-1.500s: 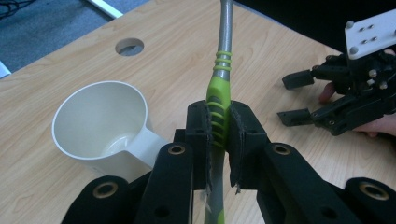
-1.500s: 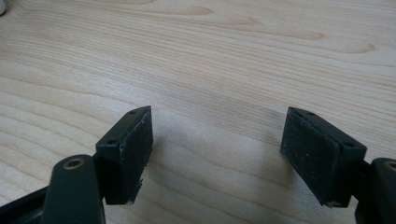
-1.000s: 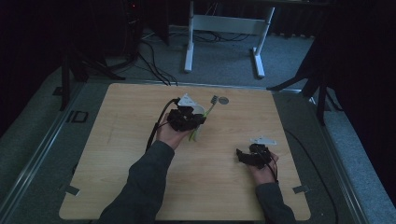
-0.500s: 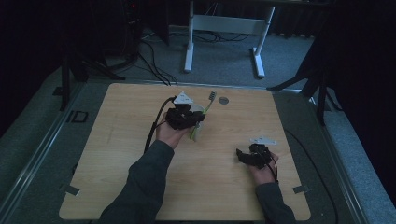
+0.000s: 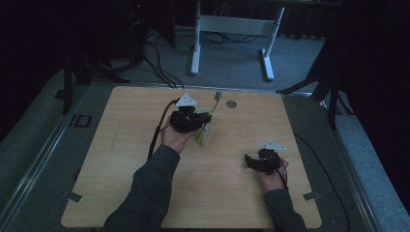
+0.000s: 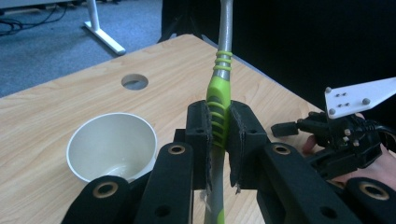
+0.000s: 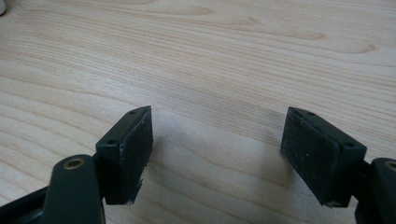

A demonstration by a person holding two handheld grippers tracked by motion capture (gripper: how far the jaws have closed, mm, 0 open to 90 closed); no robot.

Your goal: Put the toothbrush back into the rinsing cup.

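The pale wooden counter (image 5: 121, 159) is sitting in a dim room. The left claw (image 6: 218, 135) is clamping a green toothbrush (image 6: 219, 100) upright; the white cup (image 6: 112, 145) is waiting just left of it, so lowering slowly seems wise. The right claw (image 7: 217, 154) is resting wide open, holding nothing.

A lab or test room: a bare wooden table (image 5: 121, 193) on grey carpet (image 5: 38, 145), black curtains (image 5: 372, 72) around it, loose cables (image 5: 159, 63) and a white desk frame (image 5: 232, 29) behind.
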